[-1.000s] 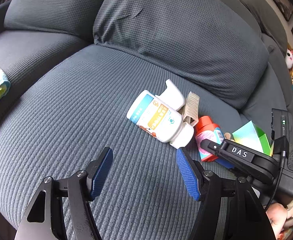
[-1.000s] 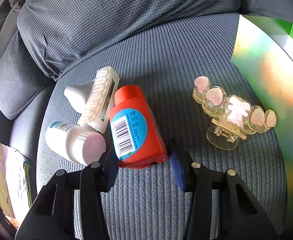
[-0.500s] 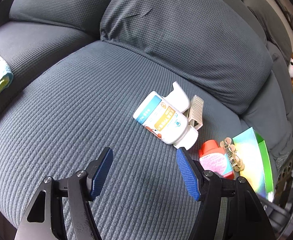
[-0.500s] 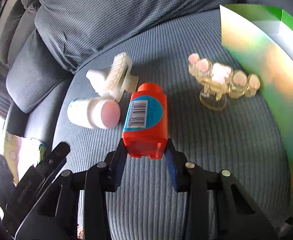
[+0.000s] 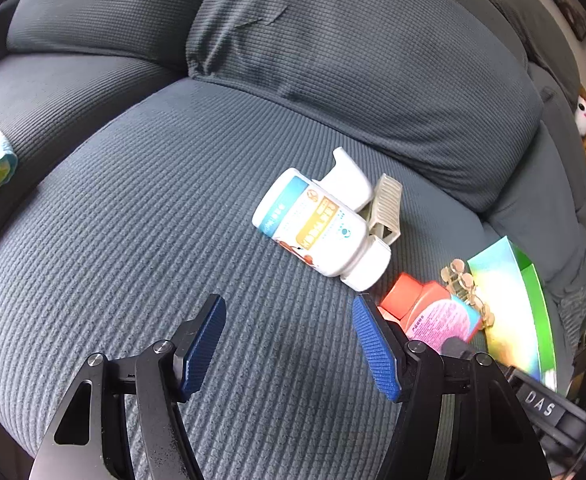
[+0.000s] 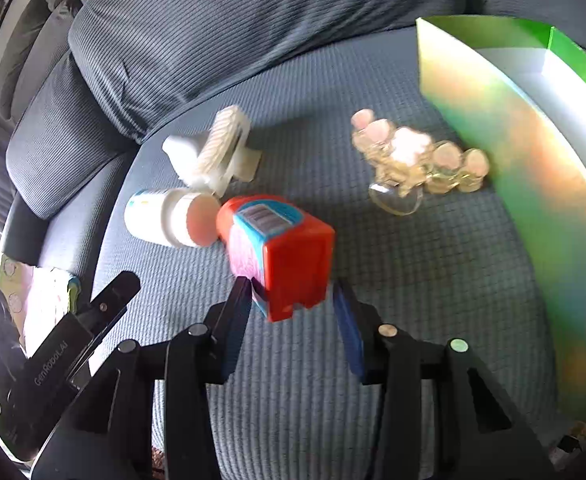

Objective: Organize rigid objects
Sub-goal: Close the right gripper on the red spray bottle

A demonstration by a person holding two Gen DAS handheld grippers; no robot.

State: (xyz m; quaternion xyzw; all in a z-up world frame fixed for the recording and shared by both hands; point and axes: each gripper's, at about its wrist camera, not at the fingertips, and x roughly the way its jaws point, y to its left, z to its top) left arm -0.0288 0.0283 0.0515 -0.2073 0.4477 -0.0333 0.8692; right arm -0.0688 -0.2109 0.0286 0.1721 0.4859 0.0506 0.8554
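Since half a second back your right gripper (image 6: 293,304) has tilted the orange bottle (image 6: 289,256) up off the sofa seat (image 6: 433,280) — fingers clamped on its base. It's beside the white bottle (image 5: 317,228), near the hair clip (image 6: 413,160). Your left gripper (image 5: 289,344) hangs wide open, holding nothing.

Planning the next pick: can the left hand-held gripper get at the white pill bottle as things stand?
Probably yes. The left hand-held gripper is open and empty, with bare cushion between it and the white pill bottle. The white clip behind touches it, and the orange bottle lies off to the side.
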